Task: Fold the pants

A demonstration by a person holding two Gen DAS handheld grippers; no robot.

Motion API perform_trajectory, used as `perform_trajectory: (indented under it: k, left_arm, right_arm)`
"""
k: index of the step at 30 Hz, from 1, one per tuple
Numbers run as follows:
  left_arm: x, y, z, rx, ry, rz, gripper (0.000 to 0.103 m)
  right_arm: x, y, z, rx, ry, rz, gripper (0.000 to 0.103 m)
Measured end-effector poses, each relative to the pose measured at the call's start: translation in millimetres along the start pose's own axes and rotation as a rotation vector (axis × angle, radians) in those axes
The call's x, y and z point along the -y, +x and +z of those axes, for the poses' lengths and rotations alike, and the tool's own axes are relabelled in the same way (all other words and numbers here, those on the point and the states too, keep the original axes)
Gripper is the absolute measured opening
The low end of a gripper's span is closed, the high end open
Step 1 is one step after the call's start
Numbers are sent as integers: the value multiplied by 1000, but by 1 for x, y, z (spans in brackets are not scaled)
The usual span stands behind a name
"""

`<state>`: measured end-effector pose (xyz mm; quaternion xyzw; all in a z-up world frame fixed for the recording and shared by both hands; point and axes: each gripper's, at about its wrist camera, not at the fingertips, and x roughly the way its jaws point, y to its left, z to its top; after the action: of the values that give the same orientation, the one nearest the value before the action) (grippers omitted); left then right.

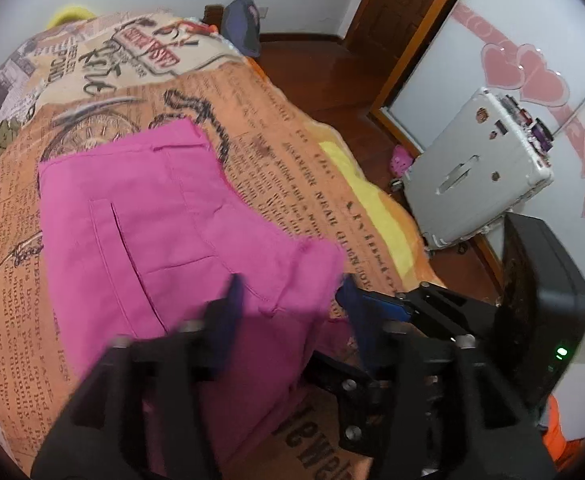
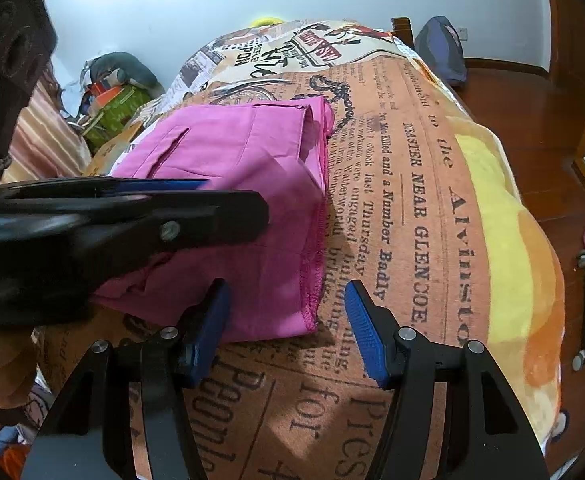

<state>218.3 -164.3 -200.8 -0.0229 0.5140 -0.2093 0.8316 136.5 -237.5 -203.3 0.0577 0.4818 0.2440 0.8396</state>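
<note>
**Pink pants lie folded on the bed, both claws open**

The left claw [image 1: 288, 300] is wide open and holds nothing; its blue pads hover over the near edge of the pants [image 1: 164, 232], at about 6 o'clock in the left wrist view. It is a little blurred, so I cannot tell if a pad touches the cloth. The pants are already folded into a thick, roughly square packet, which lies on the bed blanket [image 1: 312, 184] with newspaper print, pocket slit on top.

The right claw [image 2: 286, 320] is also wide open and empty. The near right corner of the packet lies between its fingers, toward the left pad, at about 12 o'clock from the claw.

The cloth looks light, thin and soft, so I judge it will sag and slide open if it is lifted by one layer only. A better hold is on the stitched side edge, pinching all layers together, one claw at each end. The plush blanket could be caught with it.
</note>
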Motion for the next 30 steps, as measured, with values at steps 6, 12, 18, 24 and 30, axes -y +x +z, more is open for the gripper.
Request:
perform_trajectory:
  k: [6, 12, 18, 24, 30]
  left_arm:
    - [-1, -28, 3, 74, 52, 89, 67]
    - [-42, -49, -4, 109, 50, 232, 69]
    - [-67, -27, -29, 25, 35, 258, 71]
    - [-74, -33, -28, 37, 10, 224, 72]
    - [-95, -53, -7, 84, 16, 253, 72]
  right_arm:
    - [-1, -13, 3, 20, -18, -37, 56]
    - [-1, -39, 15, 97, -20, -56, 57]
    - [-15, -47, 37, 163, -56, -53, 59]
    - [-17, -18, 44, 125, -43, -47, 59]
    - [-5, 6, 24, 56, 20, -21, 59]
